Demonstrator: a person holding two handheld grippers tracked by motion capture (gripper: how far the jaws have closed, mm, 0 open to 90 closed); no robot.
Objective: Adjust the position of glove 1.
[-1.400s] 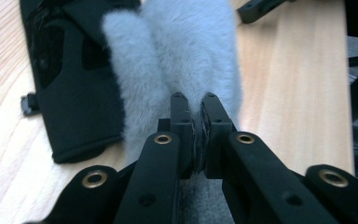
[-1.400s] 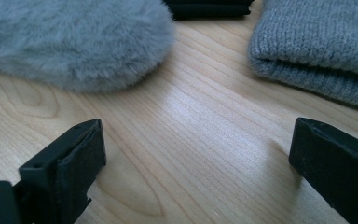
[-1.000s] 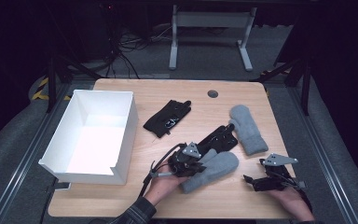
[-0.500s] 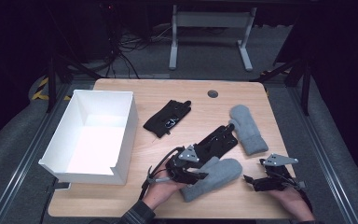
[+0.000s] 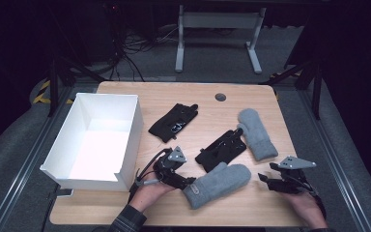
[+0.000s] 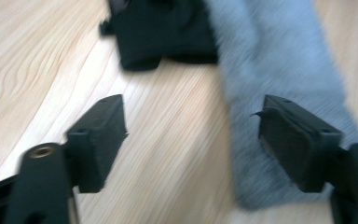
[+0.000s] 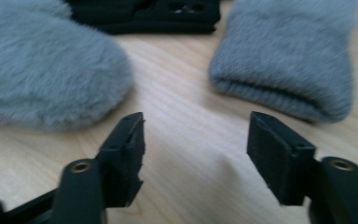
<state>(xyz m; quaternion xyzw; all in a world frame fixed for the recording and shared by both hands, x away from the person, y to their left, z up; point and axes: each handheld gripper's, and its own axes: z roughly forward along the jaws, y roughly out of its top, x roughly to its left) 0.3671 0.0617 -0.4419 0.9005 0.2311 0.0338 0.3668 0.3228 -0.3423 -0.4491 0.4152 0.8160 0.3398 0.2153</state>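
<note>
High view: the left gripper [image 5: 186, 182] sits at the cuff of the near grey mitten [image 5: 217, 183], just right of the white box [image 5: 130, 140]; the right gripper [image 5: 265, 180] rests near the table's [image 5: 125, 215] right front.

Left gripper view: the jaws, just opening, stand spread over bare wood, the near grey mitten [image 6: 279, 70] beside the right jaw, unpinched.

Right gripper view: the jaws, just closing, remain apart and empty, facing the far grey mitten [image 7: 289, 60] and a black glove [image 7: 149, 14].

Bare surface [image 5: 125, 208] lies open along the near edge and across the far right corner. The white box [image 5: 99, 137] blocks the left side. Two grey mittens [image 5: 217, 183] [image 5: 256, 133] and two black gloves [image 5: 174, 121] [image 5: 221, 151] crowd the centre; a narrow bare strip separates near mitten from right gripper [image 5: 266, 180].
</note>
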